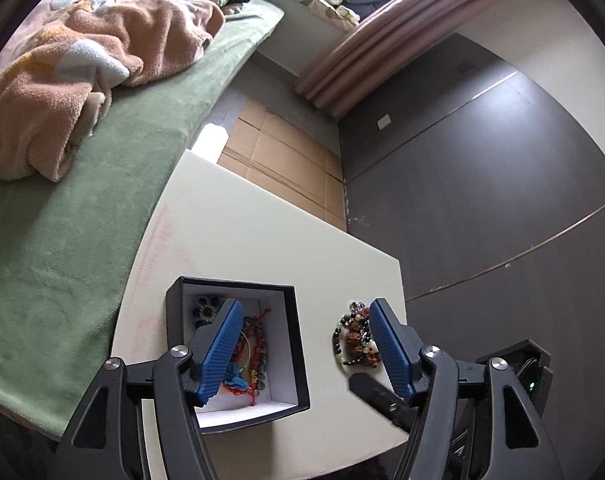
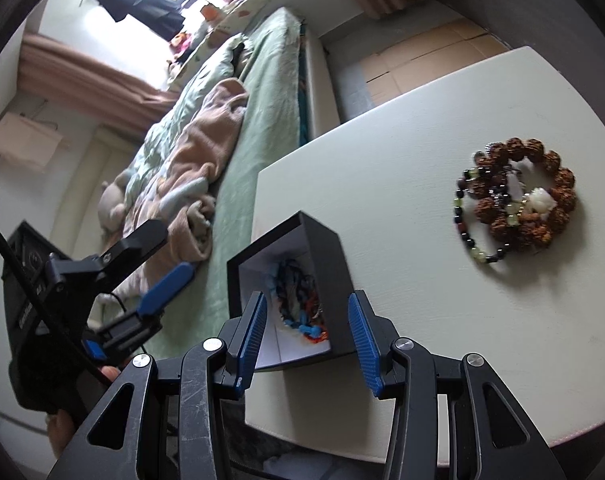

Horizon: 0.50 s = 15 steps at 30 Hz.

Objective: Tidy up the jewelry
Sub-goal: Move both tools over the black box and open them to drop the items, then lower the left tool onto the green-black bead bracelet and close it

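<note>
A black square box [image 1: 294, 344] with a white lining stands open on the cream tabletop [image 1: 242, 240]. It holds a tangle of red, blue and beaded jewelry [image 1: 254, 360] and a flower-shaped piece [image 1: 206, 312]. To its right a pile of bead bracelets [image 1: 352, 336], brown, black and pale green, lies on the table. My left gripper [image 1: 304, 304] hovers open over the gap between box and bracelets, with nothing between its pads. In the right wrist view my right gripper [image 2: 307, 296] is open over the box [image 2: 326, 264], its pads clear of the walls. The bracelets [image 2: 518, 200] lie far right.
A bed with a green cover [image 1: 82, 220] and a peach blanket [image 1: 82, 80] runs along the table's left side. Flattened cardboard [image 1: 278, 160] covers the floor beyond. A dark bar [image 1: 382, 398] juts in near the bracelets. My left gripper [image 2: 176, 247], hand-held, shows at left.
</note>
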{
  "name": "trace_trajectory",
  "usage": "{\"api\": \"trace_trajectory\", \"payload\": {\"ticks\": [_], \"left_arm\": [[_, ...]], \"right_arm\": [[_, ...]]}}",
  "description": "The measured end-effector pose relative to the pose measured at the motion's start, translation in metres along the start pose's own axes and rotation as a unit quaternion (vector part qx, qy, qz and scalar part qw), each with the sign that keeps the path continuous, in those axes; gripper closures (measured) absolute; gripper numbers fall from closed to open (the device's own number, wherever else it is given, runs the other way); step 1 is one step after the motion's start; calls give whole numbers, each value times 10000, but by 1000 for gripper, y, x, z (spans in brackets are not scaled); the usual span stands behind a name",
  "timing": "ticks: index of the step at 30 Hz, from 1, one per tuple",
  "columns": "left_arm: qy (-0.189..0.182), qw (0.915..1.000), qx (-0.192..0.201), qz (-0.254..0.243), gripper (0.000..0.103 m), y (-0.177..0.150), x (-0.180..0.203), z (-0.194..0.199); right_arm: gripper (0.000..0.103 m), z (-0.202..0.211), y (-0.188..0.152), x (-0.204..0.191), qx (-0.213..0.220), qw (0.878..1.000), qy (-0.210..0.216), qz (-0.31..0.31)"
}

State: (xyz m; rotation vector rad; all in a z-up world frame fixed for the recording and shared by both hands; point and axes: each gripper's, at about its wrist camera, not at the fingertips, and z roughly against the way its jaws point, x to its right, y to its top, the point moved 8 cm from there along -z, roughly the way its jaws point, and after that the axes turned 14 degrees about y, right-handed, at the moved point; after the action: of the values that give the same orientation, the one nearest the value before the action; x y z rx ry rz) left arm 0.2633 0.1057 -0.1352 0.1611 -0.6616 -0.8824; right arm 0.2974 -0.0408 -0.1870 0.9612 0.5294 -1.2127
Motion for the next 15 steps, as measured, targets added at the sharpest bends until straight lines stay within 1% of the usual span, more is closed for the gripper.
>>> {"api": "trace_trajectory", "payload": {"ticks": [2, 6, 9, 15], "left_arm": [[-11, 10000, -36, -64, 36, -2, 2, -2], [-1, 9998, -40, -179, 36, -3, 7, -6], [-5, 9996, -32, -271, 36, -4, 13, -6], [27, 9978, -112, -648, 36, -13, 39, -17]], "right_arm": [[59, 8, 3, 4, 126, 9999, -46, -44], [59, 28, 9, 18, 463, 9984, -303, -140], [59, 41, 14, 29, 642, 9968, -371, -290], [59, 70, 20, 53, 1048, 9909, -574, -618]]}}
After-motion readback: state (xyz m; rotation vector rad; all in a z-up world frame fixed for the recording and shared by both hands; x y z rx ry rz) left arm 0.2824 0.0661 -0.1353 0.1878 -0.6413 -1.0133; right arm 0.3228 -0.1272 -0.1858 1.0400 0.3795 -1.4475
